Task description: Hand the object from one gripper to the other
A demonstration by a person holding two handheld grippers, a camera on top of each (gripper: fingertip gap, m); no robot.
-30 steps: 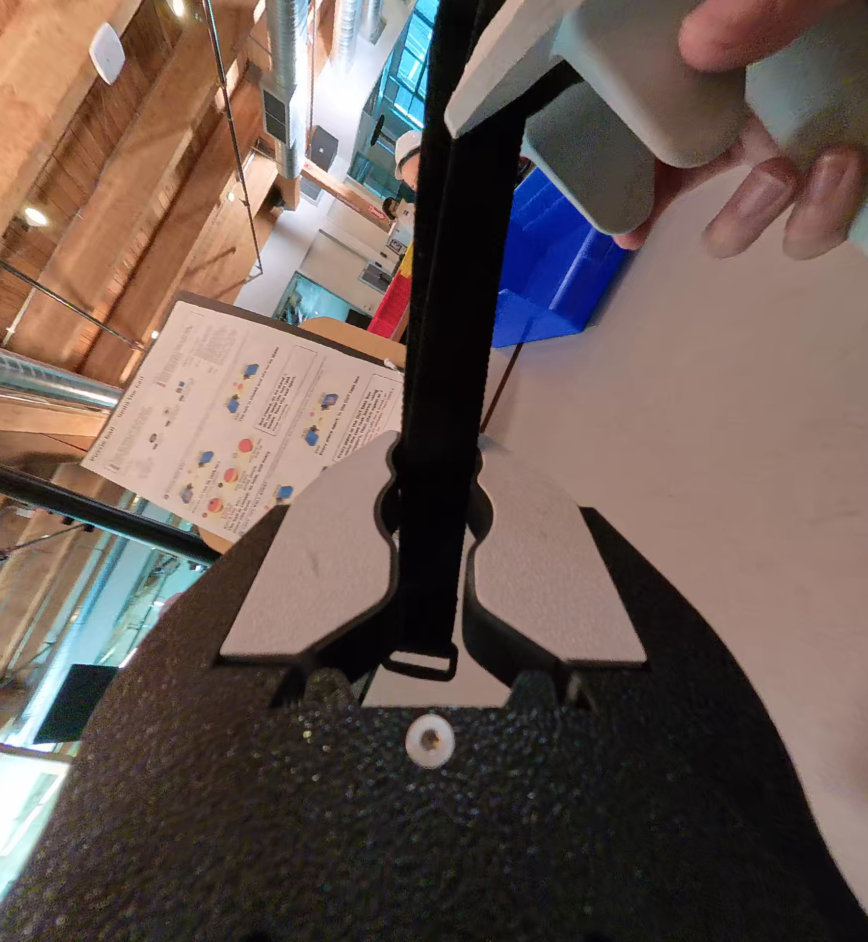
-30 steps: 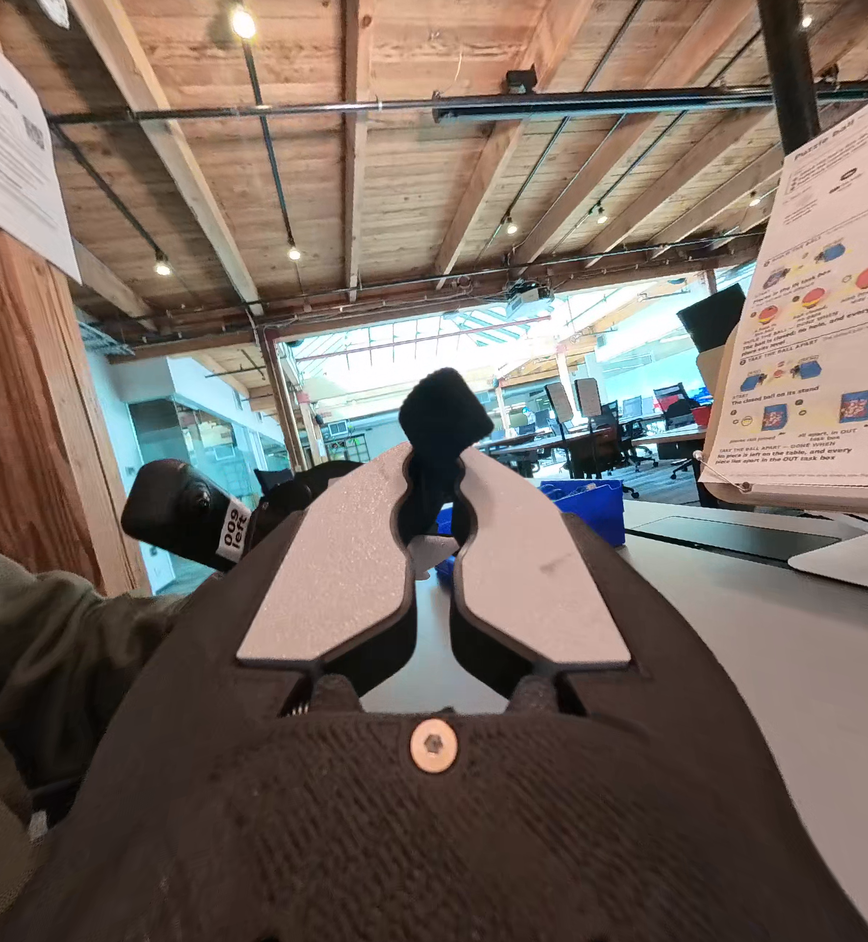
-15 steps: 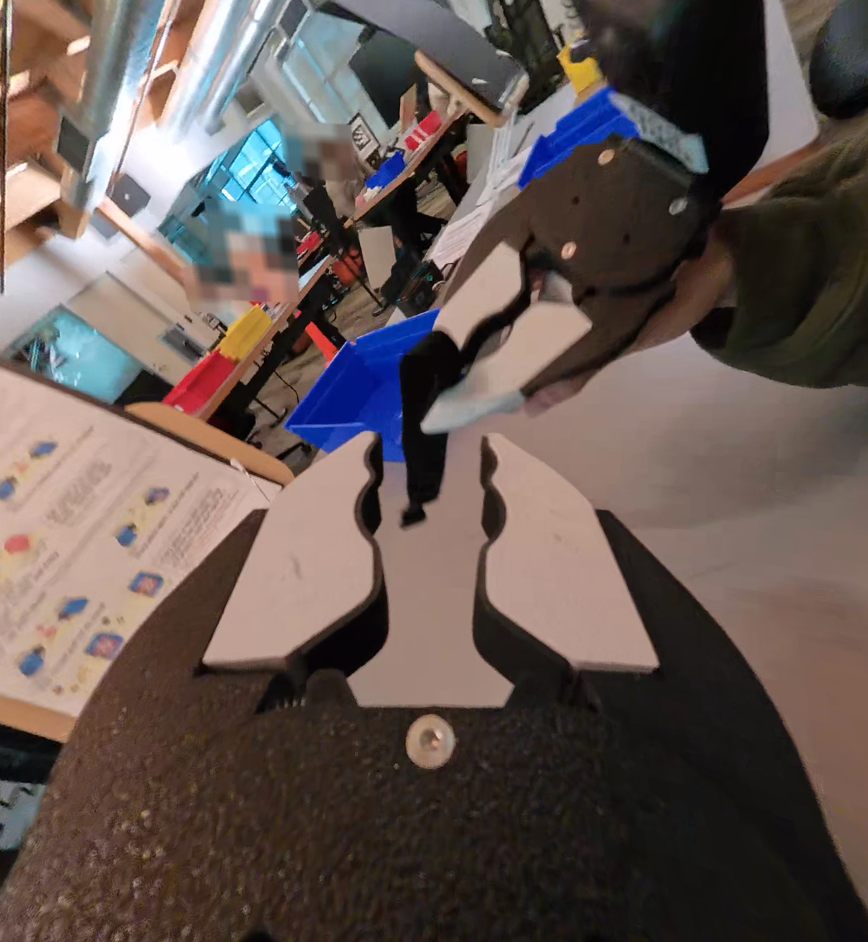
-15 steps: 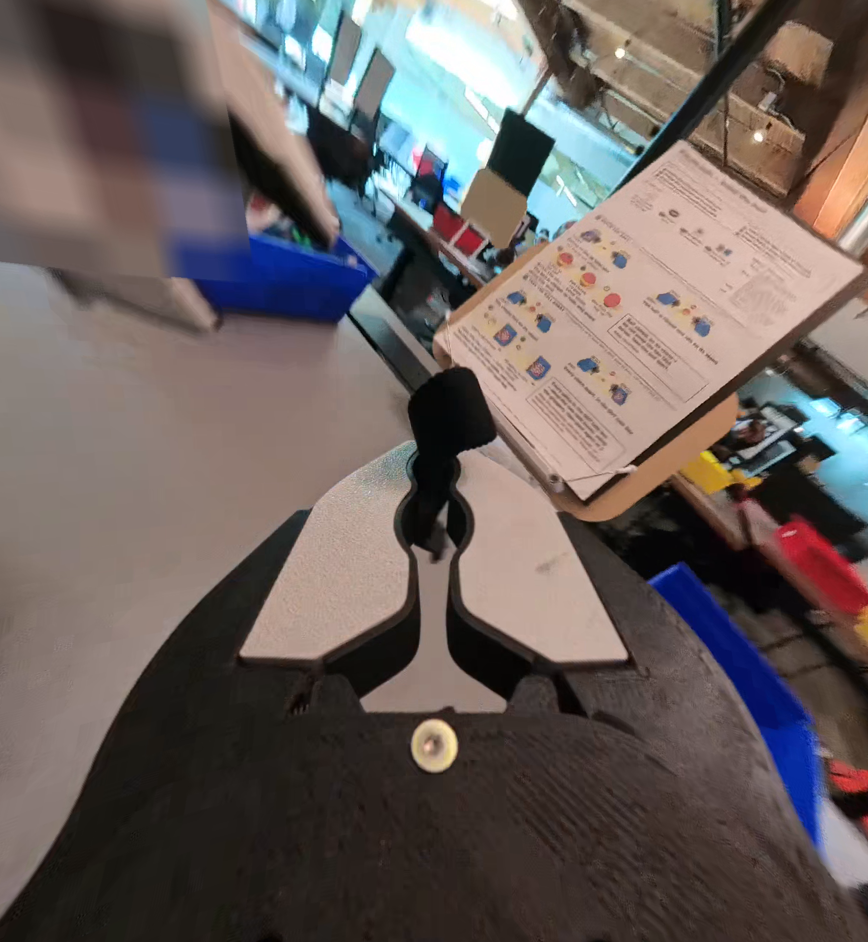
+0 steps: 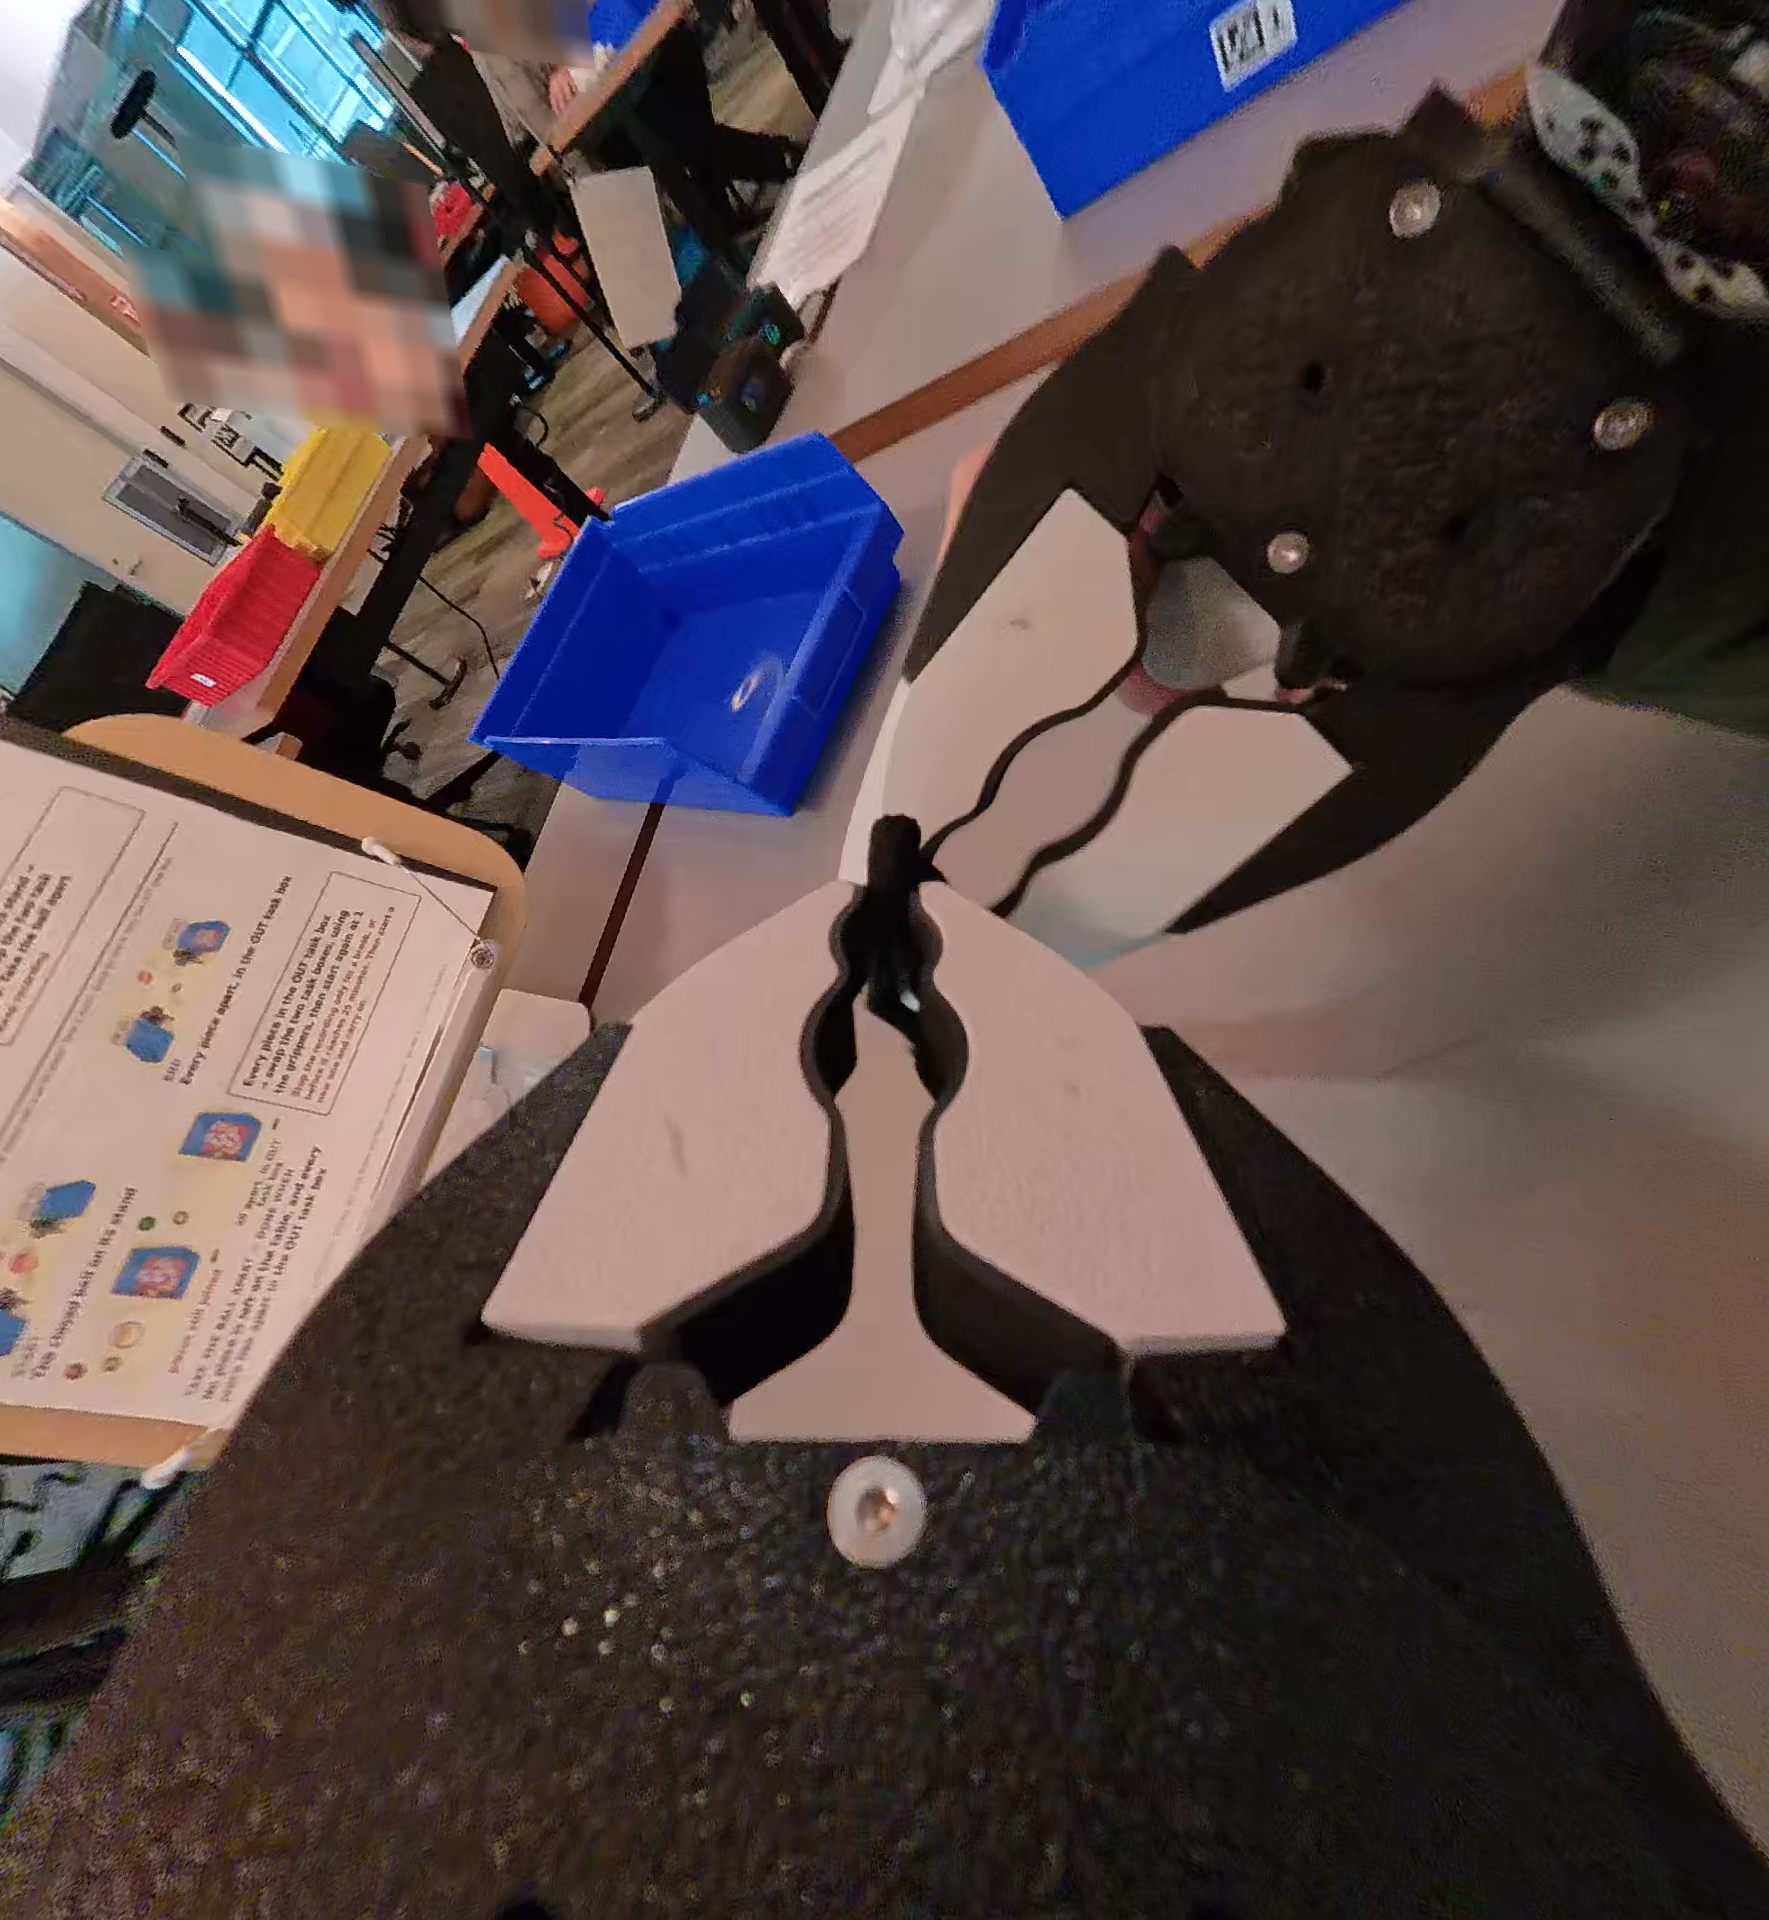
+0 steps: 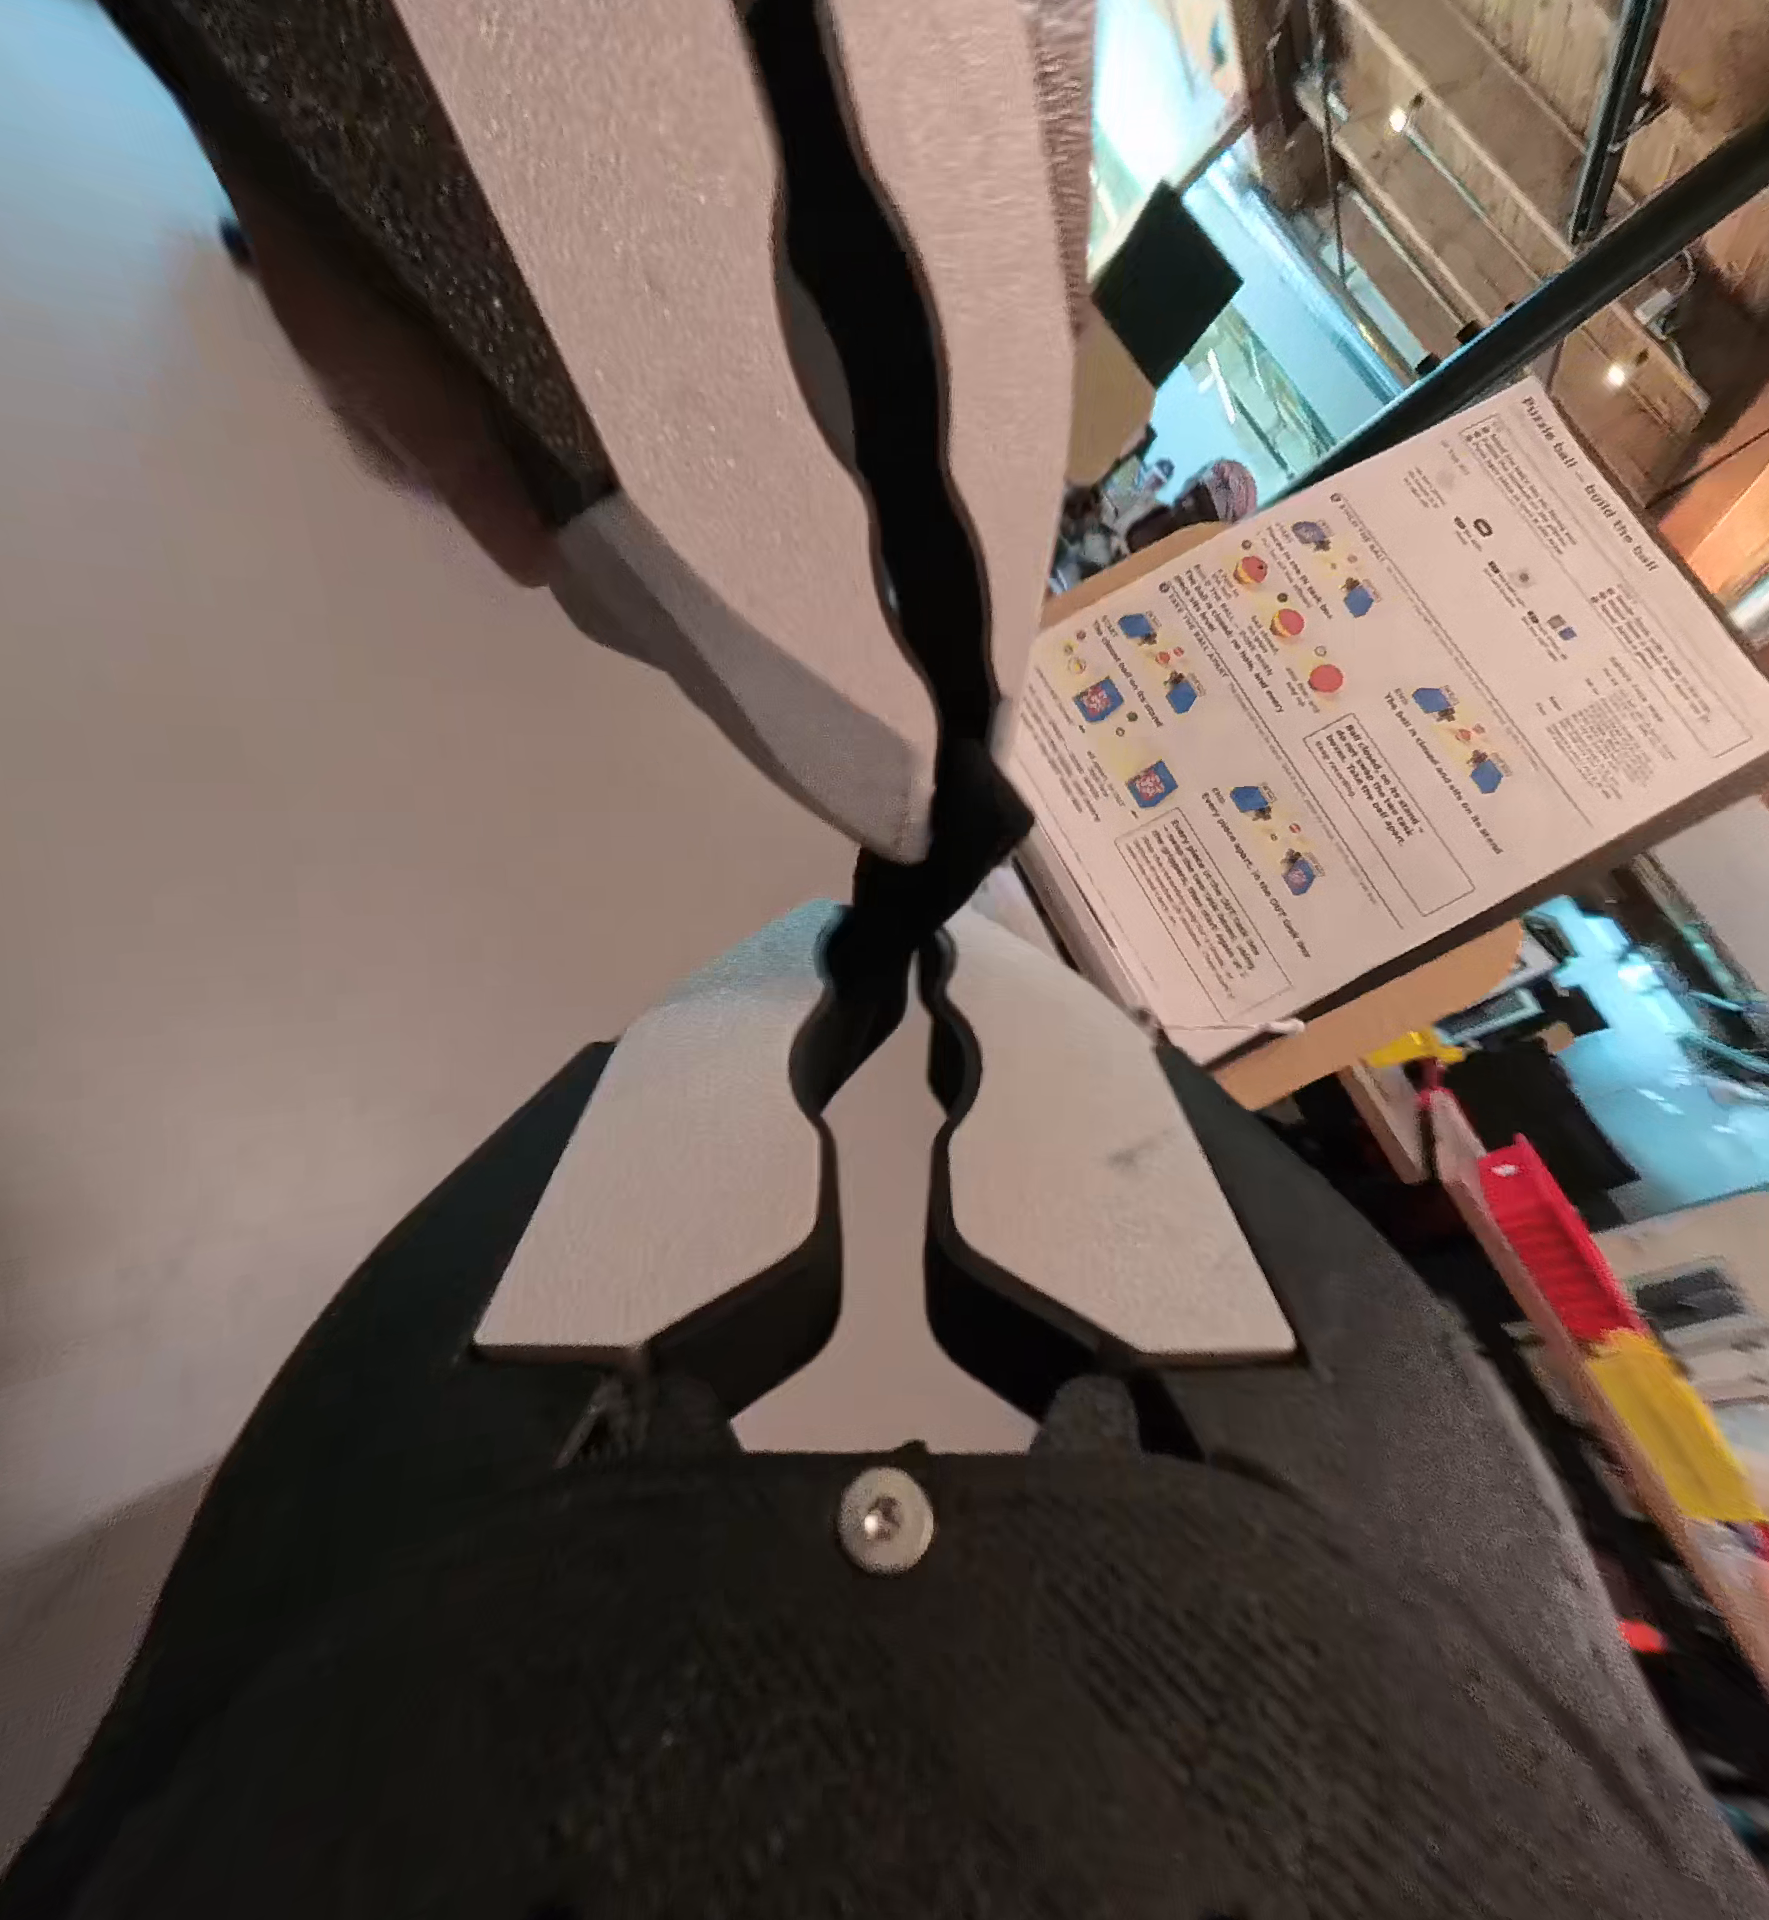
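A black strap [image 5: 895, 847] runs between the two grippers, which meet tip to tip above the grey table [image 5: 1534, 1195]. My left gripper [image 5: 885, 925] is shut on one end of the strap. My right gripper [image 6: 885, 940] is shut on the strap [image 6: 968, 800] too. In the left wrist view the right gripper [image 5: 947, 878] comes in from the upper right with its jaws closed. In the right wrist view the left gripper [image 6: 947, 826] comes down from above. Most of the strap is hidden between the fingers.
A blue bin [image 5: 714, 644] stands on the table beyond the grippers. An instruction sheet on a board [image 5: 132, 1091] stands at the left, and it also shows in the right wrist view [image 6: 1379, 727]. Red and yellow bins [image 5: 236, 623] and other desks lie farther off. Left and right tips are no more than a few centimetres apart.
My left gripper let go of the strap, opened, then closed again on its free end. The right gripper kept hold and swung round to meet the left one tip to tip.
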